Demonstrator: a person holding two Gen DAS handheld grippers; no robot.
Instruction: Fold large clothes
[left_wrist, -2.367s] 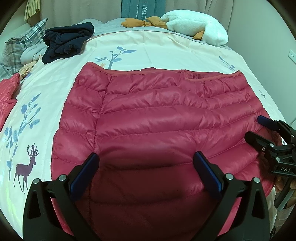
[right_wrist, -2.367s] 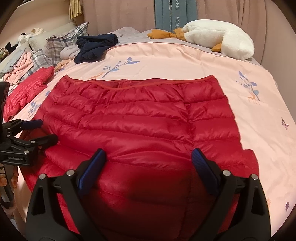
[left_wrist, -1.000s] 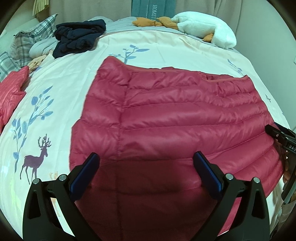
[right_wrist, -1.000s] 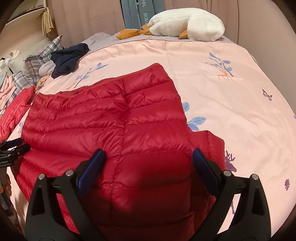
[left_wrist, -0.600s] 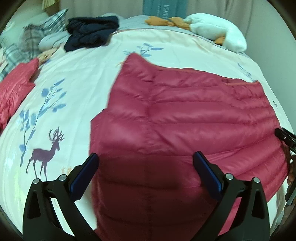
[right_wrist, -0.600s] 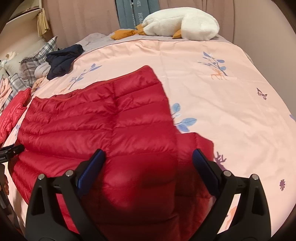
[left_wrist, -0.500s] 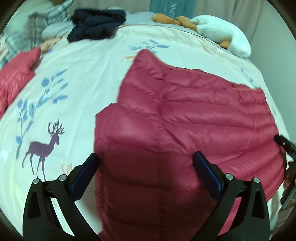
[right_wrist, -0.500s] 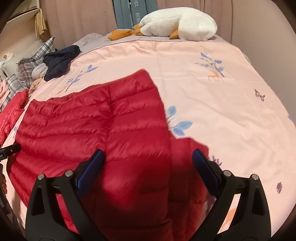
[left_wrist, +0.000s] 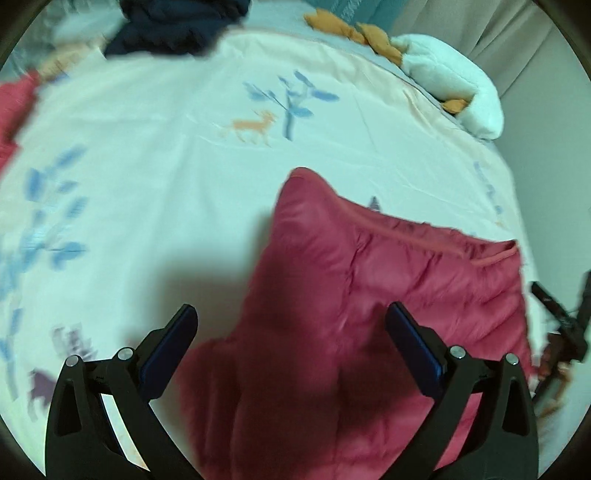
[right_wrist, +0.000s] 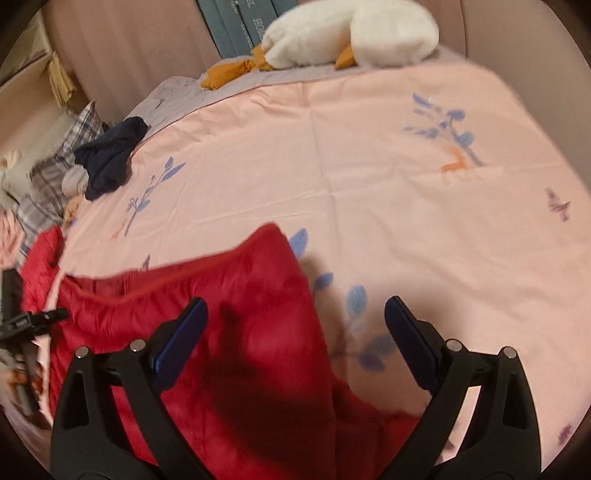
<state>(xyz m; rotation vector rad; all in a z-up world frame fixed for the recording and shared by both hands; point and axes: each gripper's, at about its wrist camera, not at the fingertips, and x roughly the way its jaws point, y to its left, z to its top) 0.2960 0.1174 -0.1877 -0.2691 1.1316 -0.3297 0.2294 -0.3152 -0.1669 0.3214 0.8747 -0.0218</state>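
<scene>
Both the left gripper (left_wrist: 291, 328) and right gripper (right_wrist: 295, 325) hang wide open over the red puffer jacket (left_wrist: 369, 295) on the bed (left_wrist: 166, 147), probably lining up the next fold, though it's blurry.

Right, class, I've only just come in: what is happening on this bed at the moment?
A person is folding a red puffer jacket on a bed, with a two-finger tool in each hand. Both the left tool and the right tool are open, hanging above the jacket and gripping nothing. The jacket lies bunched on the printed cover. A dark garment and a white plush goose lie near the head of the bed.
</scene>
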